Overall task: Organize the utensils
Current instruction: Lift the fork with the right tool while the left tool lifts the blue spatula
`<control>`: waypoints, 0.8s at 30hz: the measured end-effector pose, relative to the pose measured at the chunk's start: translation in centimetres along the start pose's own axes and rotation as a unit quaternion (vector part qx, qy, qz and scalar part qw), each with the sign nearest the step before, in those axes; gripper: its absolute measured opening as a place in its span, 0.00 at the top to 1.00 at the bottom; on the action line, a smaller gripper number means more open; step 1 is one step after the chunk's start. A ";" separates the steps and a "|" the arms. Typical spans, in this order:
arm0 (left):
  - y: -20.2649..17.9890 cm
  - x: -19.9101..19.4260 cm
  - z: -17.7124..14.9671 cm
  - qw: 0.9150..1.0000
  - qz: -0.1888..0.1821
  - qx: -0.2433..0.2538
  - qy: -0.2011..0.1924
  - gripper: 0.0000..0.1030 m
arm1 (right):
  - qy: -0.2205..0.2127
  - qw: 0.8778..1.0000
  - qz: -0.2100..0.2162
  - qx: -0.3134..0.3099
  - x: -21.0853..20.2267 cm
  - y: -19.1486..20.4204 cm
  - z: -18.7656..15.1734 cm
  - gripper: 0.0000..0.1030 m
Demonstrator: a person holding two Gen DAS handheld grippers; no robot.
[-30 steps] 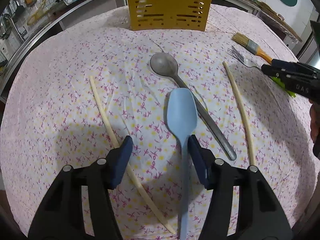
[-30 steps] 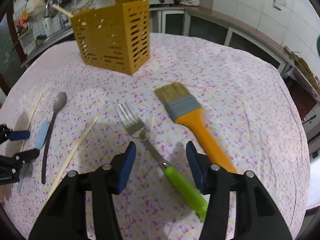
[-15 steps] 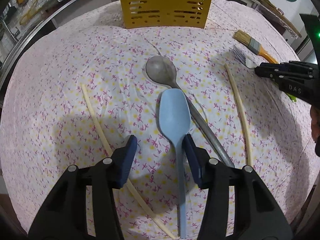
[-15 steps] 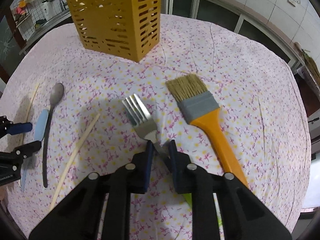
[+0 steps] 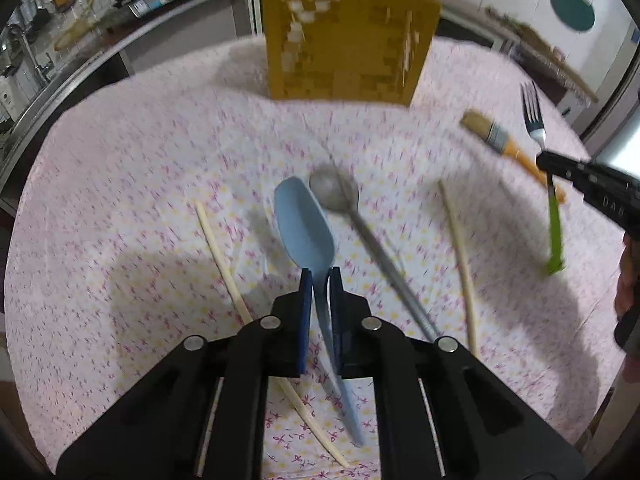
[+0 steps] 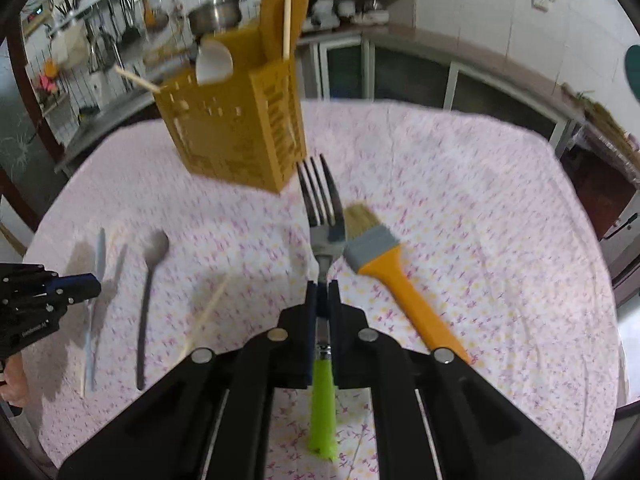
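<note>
My left gripper (image 5: 319, 276) is shut on the blue spoon (image 5: 306, 224) and holds it above the cloth. My right gripper (image 6: 323, 286) is shut on the neck of the green-handled fork (image 6: 320, 208), lifted with tines pointing toward the yellow utensil holder (image 6: 240, 132). The holder (image 5: 348, 40) stands at the table's far side with chopsticks and a white spoon in it. The fork also shows in the left wrist view (image 5: 534, 112), raised in the right gripper (image 5: 548, 164). The left gripper shows at the left edge of the right wrist view (image 6: 94, 284).
A grey metal spoon (image 5: 360, 236) and two pale chopsticks (image 5: 224, 260) (image 5: 458, 248) lie on the floral tablecloth (image 5: 120, 180). An orange-handled brush (image 6: 392, 276) lies right of the fork. Kitchen counters surround the table.
Both grippers closed, the left on the blue spoon and the right on the fork, and lifted them off the cloth. Both views now look higher toward the holder.
</note>
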State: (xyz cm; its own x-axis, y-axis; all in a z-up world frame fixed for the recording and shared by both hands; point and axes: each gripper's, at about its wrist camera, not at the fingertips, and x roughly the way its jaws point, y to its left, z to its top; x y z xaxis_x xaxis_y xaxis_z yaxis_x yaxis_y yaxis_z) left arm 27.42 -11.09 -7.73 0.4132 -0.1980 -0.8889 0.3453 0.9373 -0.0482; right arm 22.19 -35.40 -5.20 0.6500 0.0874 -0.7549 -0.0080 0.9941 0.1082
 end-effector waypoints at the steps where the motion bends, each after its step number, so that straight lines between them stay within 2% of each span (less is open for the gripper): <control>1: 0.1 -0.7 0.2 1.000 -0.002 -0.004 -0.013 0.96 | -0.010 1.000 0.001 0.001 -0.6 0.2 0.1 0.95; 2: 0.2 -1.2 0.4 1.000 -0.004 -0.006 -0.024 1.00 | -0.018 1.000 0.001 0.002 -1.0 0.3 0.2 0.96; 6: 0.5 -3.3 1.2 0.997 0.002 -0.007 -0.071 1.00 | -0.047 0.999 0.002 -0.002 -2.3 1.5 1.2 0.97; 8: 0.7 -4.0 1.6 0.996 -0.001 -0.007 -0.086 1.00 | -0.039 0.999 0.002 0.000 -2.0 1.8 1.4 0.97; 10: 0.9 -3.8 1.9 0.998 0.002 -0.007 -0.070 1.00 | -0.038 0.999 -0.001 0.000 -1.7 1.9 1.4 0.97; 12: 1.4 -3.0 1.6 0.999 -0.012 -0.017 -0.036 1.00 | -0.034 0.999 0.002 0.000 -1.3 1.9 1.4 0.97; 15: 1.0 -0.9 1.1 1.000 0.002 -0.012 0.000 0.99 | -0.031 0.999 0.004 0.005 -0.8 1.6 1.4 0.97; 18: 0.7 1.4 0.7 0.999 0.013 -0.024 0.034 0.90 | -0.015 1.000 0.008 -0.002 0.1 1.8 1.2 0.97; 20: 0.5 2.9 0.5 0.998 0.028 -0.031 0.055 0.78 | 0.004 1.000 0.009 -0.012 1.3 2.1 1.0 0.97; 24: 0.6 3.6 0.3 0.997 0.032 -0.037 0.061 0.71 | 0.025 1.000 0.008 -0.008 3.2 2.0 0.9 0.96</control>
State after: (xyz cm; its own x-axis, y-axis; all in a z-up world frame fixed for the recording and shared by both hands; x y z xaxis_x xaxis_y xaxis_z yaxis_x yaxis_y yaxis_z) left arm 29.36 -11.28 -10.80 0.3245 -0.1048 -0.9400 0.2563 0.9664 -0.0193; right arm 24.94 -33.22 -6.87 0.6115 0.1057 -0.7842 -0.0301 0.9934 0.1104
